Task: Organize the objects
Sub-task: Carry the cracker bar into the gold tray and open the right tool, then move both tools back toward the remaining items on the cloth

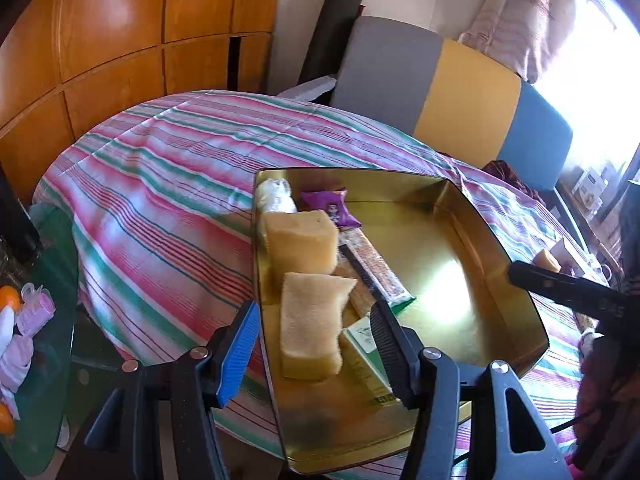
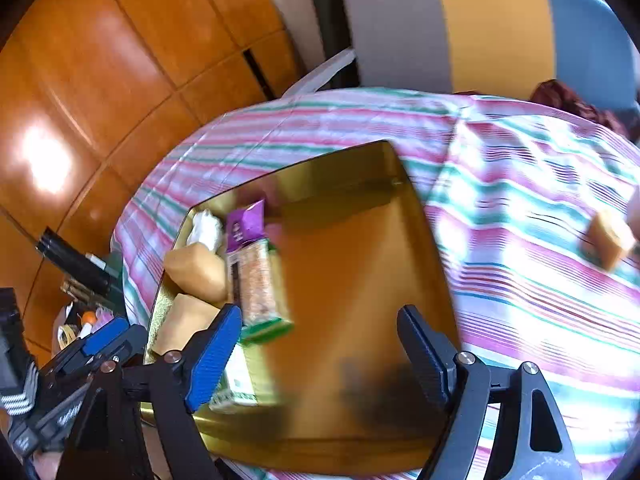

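Note:
A gold metal tray (image 1: 440,260) lies on the striped tablecloth. Along its left side it holds two yellow sponges (image 1: 300,240) (image 1: 312,328), a purple packet (image 1: 332,208), a white wrapped item (image 1: 276,196), a cereal bar (image 1: 376,272) and a green-and-white box (image 1: 364,356). My left gripper (image 1: 313,310) hovers open over the nearer sponge, its pads apart from it. In the right wrist view my right gripper (image 2: 318,314) stands open over the bare tray (image 2: 352,280) with nothing between its fingers. A third sponge (image 2: 610,240) sits on the cloth at the far right.
The round table's striped cloth (image 1: 160,184) drops off at the left. Behind stand a grey, yellow and blue sofa (image 1: 460,88) and wooden cabinets (image 1: 120,40). A glass side table (image 1: 44,320) at the lower left holds oranges and pink items.

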Tool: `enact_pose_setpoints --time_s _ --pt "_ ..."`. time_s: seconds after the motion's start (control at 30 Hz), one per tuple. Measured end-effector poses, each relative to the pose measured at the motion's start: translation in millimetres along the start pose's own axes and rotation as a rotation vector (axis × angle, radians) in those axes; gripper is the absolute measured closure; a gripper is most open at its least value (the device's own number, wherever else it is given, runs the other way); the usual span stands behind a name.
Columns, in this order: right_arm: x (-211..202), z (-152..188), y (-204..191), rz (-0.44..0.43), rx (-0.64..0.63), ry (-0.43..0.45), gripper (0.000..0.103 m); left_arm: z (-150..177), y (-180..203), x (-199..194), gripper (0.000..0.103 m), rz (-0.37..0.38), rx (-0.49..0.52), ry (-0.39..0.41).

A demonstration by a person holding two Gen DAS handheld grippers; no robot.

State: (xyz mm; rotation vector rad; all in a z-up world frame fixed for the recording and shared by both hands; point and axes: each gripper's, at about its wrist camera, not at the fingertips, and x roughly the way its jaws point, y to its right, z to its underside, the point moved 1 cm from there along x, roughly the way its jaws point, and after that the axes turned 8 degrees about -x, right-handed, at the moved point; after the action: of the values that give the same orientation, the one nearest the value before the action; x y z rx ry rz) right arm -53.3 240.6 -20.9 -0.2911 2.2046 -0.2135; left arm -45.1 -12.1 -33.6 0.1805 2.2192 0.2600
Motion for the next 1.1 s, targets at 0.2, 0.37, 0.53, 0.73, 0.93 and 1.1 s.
enact_pose_setpoints --time_s 0.2,0.37,0.53,0.73,0.93,1.1 --pt "-45 20 54 0.068 0.091 0.045 0.020 3 26 -2 0.045 0.029 0.059 -0.003" --pt "-86 44 116 0.187 0.179 0.061 0.019 7 56 1 0.045 0.066 0.128 -0.024" --pt "-139 78 190 0.325 0.330 0.083 0.018 15 89 2 0.045 0.107 0.204 -0.040" --pt "-200 114 268 0.481 0.560 0.143 0.016 24 133 3 0.045 0.163 0.297 -0.065" --pt "-211 129 318 0.511 0.742 0.208 0.015 29 179 -1 0.045 0.223 0.390 -0.069" --pt "-205 149 339 0.489 0.877 0.245 0.015 34 214 5 0.045 0.255 0.441 -0.100"
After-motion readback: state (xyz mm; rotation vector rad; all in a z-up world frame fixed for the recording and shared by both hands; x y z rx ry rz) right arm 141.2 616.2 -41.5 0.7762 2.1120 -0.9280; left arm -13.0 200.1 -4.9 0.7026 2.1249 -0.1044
